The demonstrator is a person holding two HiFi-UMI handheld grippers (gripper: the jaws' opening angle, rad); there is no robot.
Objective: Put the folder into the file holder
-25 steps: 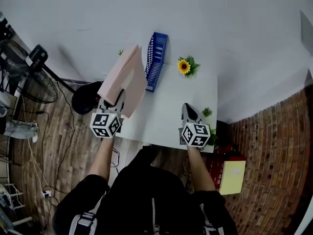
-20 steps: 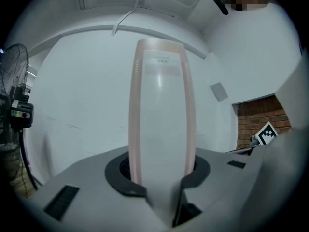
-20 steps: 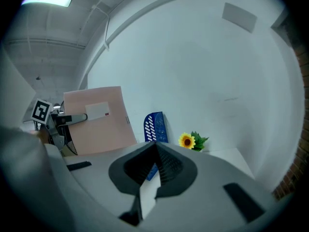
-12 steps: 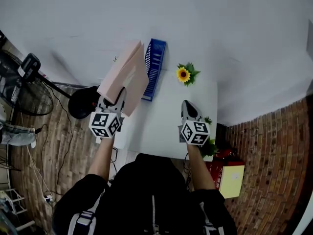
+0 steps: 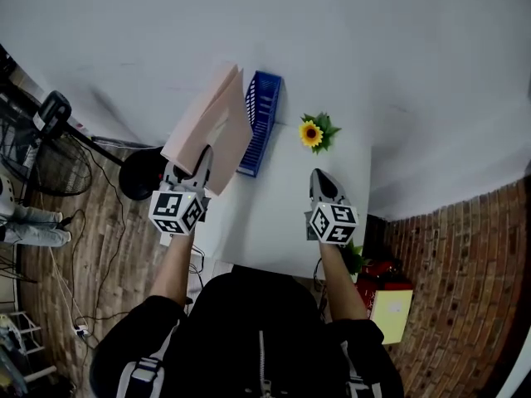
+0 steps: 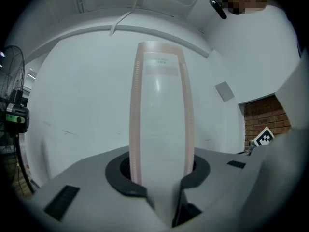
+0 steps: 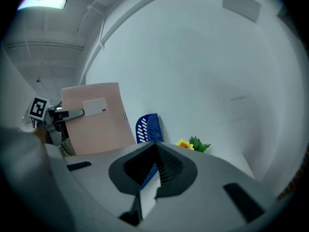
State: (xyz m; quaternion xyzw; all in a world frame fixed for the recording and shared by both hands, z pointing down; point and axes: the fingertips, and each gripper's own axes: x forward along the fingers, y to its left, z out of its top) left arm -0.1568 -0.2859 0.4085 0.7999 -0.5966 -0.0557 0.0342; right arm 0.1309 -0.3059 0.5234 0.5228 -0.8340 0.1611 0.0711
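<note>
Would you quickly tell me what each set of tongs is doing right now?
Left tongs: closed on the pink folder.
Right tongs: closed, holding nothing.

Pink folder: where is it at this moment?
In the head view the pink folder is at centre-left, clamped in the left gripper, just left of the blue file holder and not yet inside it.

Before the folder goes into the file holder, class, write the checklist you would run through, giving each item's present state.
1. Folder clamped in left tongs: ok.
2. Folder lined up over file holder: not ok, it is held to the holder's left.
3. File holder standing on table: ok.
4. Holder's slots free: cannot tell.
5. Right tongs shut, empty, clear of holder: ok.
6. Sunflower apart from holder: ok.
</note>
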